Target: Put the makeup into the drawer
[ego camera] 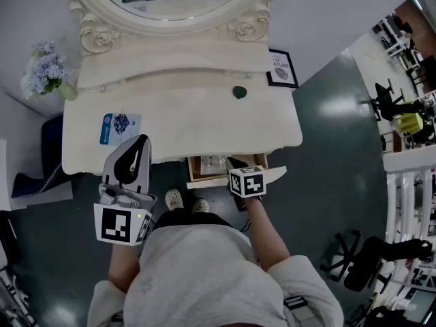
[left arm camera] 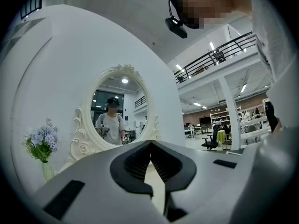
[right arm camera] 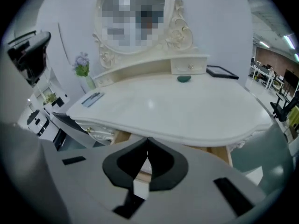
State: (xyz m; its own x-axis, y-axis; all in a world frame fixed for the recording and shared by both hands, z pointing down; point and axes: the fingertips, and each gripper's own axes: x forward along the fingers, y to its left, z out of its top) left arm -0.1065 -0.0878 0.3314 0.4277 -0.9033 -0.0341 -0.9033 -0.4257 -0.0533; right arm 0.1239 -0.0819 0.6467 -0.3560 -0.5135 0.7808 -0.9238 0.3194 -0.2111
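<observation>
A cream dressing table (ego camera: 204, 125) carries a small green item (ego camera: 239, 92) (right arm camera: 184, 79) near its back and a blue packet (ego camera: 120, 127) (right arm camera: 92, 98) at the left. Under the front edge a wooden drawer (ego camera: 193, 169) (right arm camera: 122, 136) stands pulled out, with pale things inside that I cannot make out. My right gripper (ego camera: 230, 161) (right arm camera: 147, 141) hangs over the drawer, pointing steeply down, shut with nothing between its jaws. My left gripper (ego camera: 141, 142) (left arm camera: 150, 146) sits level at the table's front left edge, also shut and holding nothing.
An oval mirror (left arm camera: 119, 108) in an ornate frame rises at the back of the table. A vase of pale blue flowers (ego camera: 46, 70) stands at the left and a framed picture (ego camera: 281, 68) at the right. The person's shoes (ego camera: 184, 201) are below the drawer.
</observation>
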